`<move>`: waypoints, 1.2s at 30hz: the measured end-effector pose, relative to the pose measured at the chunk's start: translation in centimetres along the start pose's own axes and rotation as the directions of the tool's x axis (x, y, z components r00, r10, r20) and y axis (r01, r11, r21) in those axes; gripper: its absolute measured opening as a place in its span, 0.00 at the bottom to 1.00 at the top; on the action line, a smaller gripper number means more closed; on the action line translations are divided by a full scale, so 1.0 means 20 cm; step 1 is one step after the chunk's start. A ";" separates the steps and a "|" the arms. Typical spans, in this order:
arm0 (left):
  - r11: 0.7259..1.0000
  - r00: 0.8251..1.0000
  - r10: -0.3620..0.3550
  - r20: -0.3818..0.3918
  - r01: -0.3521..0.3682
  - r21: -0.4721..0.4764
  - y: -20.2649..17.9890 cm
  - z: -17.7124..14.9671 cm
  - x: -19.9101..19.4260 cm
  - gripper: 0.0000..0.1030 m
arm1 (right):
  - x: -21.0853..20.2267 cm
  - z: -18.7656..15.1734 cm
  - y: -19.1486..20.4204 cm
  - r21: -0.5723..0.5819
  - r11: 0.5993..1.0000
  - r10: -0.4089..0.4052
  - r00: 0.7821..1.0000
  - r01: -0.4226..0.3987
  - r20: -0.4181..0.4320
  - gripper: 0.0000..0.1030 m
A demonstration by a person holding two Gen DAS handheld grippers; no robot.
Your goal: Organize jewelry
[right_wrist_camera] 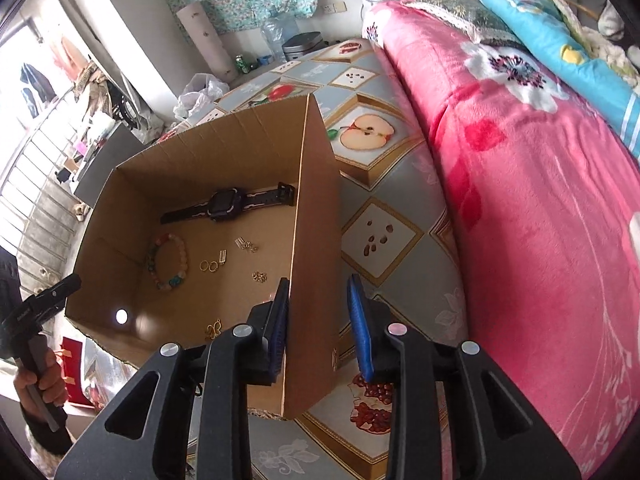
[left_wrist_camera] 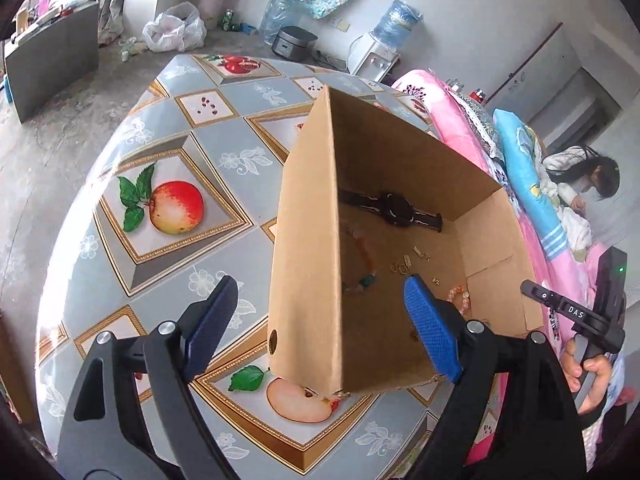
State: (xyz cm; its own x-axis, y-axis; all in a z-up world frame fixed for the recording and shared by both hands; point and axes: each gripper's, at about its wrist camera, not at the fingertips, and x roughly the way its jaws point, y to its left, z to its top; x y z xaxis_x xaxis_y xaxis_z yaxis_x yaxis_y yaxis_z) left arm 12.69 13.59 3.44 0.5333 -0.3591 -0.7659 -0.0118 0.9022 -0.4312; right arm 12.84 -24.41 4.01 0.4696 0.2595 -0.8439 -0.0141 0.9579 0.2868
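An open cardboard box (left_wrist_camera: 400,168) stands on a table covered in a fruit-print oilcloth (left_wrist_camera: 172,208), beside a bed with a pink floral blanket (right_wrist_camera: 540,200). The jewelry lies loose on the box floor: a dark wristwatch (right_wrist_camera: 224,204) near the far wall, a bead bracelet (right_wrist_camera: 170,258) of pale and turquoise beads, two small gold rings (right_wrist_camera: 209,266), and several tiny gold pieces (right_wrist_camera: 260,277) too small to identify.

The left gripper (left_wrist_camera: 320,304) is spread wide, straddling the box's left wall with one blue pad outside and one inside; neither pad touches the cardboard. In that view the wall hides part of the bracelet.

The right gripper (right_wrist_camera: 318,308) straddles the opposite wall, its jaws parted; the inner pad lies close against the cardboard, the outer stands clear. A gold trinket (right_wrist_camera: 214,330) sits near the inner finger, partly cut off by it.
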 end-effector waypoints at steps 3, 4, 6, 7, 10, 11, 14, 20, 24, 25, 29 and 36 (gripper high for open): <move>1.000 0.999 0.008 -0.036 -0.008 -0.015 0.00 -0.02 0.06 0.79 | 0.06 -0.02 -0.02 0.030 0.999 0.028 0.999 -0.027 -0.042 0.28; 1.000 0.999 0.007 -0.051 -0.008 -0.020 -0.01 -0.03 0.08 0.79 | 0.07 -0.03 -0.01 0.035 0.999 0.038 0.998 -0.036 -0.050 0.28; 1.000 0.997 -0.003 -0.074 0.001 -0.024 -0.02 -0.05 0.12 0.79 | 0.10 -0.04 -0.02 0.043 0.998 0.055 0.996 -0.052 -0.072 0.27; 1.000 0.997 -0.004 -0.083 0.002 -0.024 -0.03 -0.05 0.13 0.79 | 0.11 -0.05 -0.02 0.050 0.997 0.058 0.996 -0.055 -0.074 0.25; 1.000 0.994 -0.012 -0.107 0.009 -0.022 -0.08 -0.08 0.17 0.79 | 0.12 -0.06 -0.01 0.052 0.997 0.065 0.995 -0.062 -0.075 0.20; 1.000 0.995 0.003 -0.102 -0.004 -0.013 -0.10 -0.09 0.17 0.79 | 0.12 -0.07 0.00 0.041 0.998 0.055 0.996 -0.052 -0.073 0.19; 0.999 0.995 0.037 -0.090 -0.037 0.004 -0.13 -0.10 0.18 0.79 | 0.12 -0.07 0.01 0.027 0.999 0.045 0.997 -0.043 -0.070 0.19; 0.998 0.995 0.068 -0.078 -0.067 0.019 -0.13 -0.10 0.16 0.79 | 0.11 -0.08 0.02 0.034 0.999 0.033 0.997 -0.031 -0.070 0.19; 0.995 0.994 0.089 -0.058 -0.087 0.038 -0.14 -0.12 0.12 0.79 | 0.11 -0.10 0.03 0.032 0.999 0.034 0.997 -0.031 -0.067 0.19; 0.996 0.994 0.090 -0.061 -0.088 0.033 -0.14 -0.13 0.11 0.79 | 0.10 -0.11 0.03 0.031 0.999 0.032 0.997 -0.030 -0.066 0.19; 0.996 0.995 0.087 -0.057 -0.086 0.023 -0.12 -0.19 0.06 0.79 | 0.08 -0.16 0.03 0.026 0.999 0.041 0.997 -0.039 -0.067 0.19; 0.996 0.996 0.089 -0.022 -0.089 0.030 -0.13 -0.34 -0.06 0.79 | 0.02 -0.27 0.04 0.010 0.999 0.048 0.997 -0.048 -0.062 0.19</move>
State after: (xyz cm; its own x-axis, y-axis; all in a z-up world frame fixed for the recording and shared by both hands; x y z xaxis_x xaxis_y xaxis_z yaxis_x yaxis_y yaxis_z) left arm 6.37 10.11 2.14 0.5110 -0.2822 -0.8119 -0.0335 0.9373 -0.3469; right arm 8.15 -22.84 1.52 0.4123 0.3128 -0.8556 -0.0276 0.9431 0.3315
